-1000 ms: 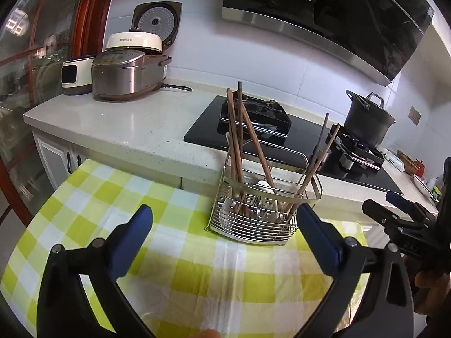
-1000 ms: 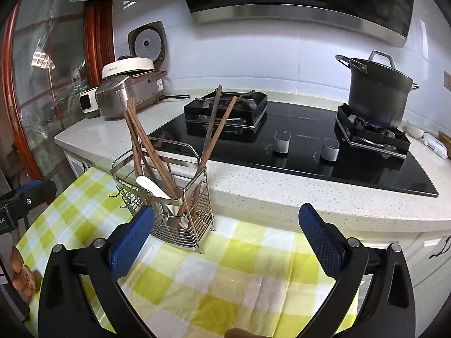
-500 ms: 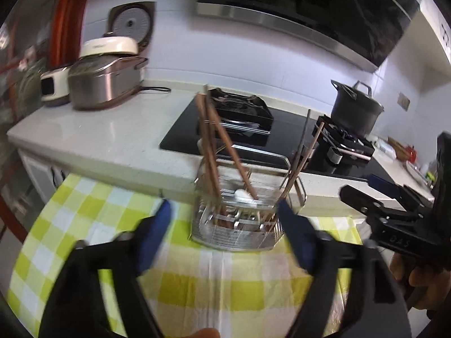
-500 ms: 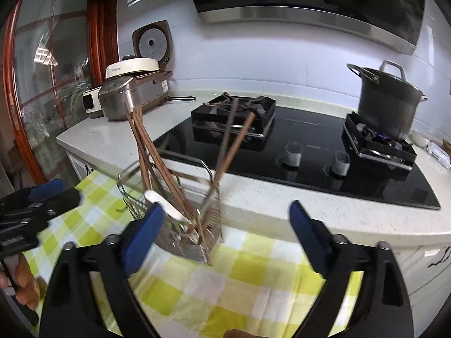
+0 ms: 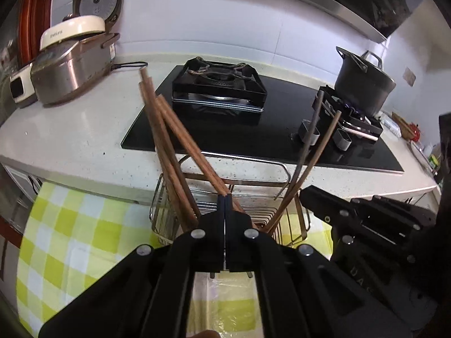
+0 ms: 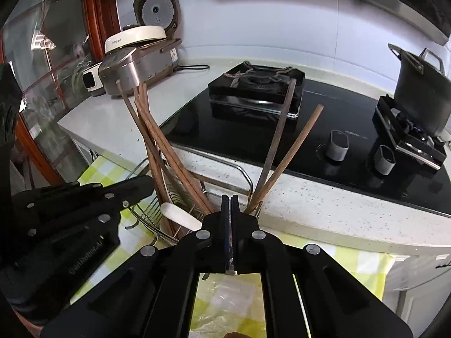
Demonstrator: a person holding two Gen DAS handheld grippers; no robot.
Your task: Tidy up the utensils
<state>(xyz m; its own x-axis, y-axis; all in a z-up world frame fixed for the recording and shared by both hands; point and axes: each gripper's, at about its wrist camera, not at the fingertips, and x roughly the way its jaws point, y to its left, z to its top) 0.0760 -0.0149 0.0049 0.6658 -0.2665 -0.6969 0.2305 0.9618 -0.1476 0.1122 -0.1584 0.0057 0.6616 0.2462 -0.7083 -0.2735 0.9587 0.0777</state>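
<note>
A wire utensil rack (image 5: 166, 219) (image 6: 239, 169) stands on the yellow checked tablecloth by the counter edge. Several brown chopsticks (image 5: 157, 129) (image 6: 152, 140) lean left in it. A dark chopstick (image 5: 308, 138) (image 6: 277, 135) and a brown one (image 5: 324, 146) (image 6: 296, 146) lean right. A white spoon (image 6: 180, 215) lies in the rack. My left gripper (image 5: 225, 197) is shut just at the rack, its tip against a brown chopstick; what it grips is hidden. My right gripper (image 6: 229, 197) is shut at the rack's near rim, with something thin between the pads (image 6: 225, 225).
The stone counter (image 5: 70, 140) holds a black hob (image 5: 267, 129), a rice cooker (image 5: 70, 67) (image 6: 138, 64) at left and a dark pot (image 5: 363, 84) (image 6: 420, 95) on the right burner. The tablecloth (image 5: 70, 239) (image 6: 352, 262) covers the table below.
Both grippers have moved in close to the rack and gone from wide open to shut. The rack now fills the middle of both views.
</note>
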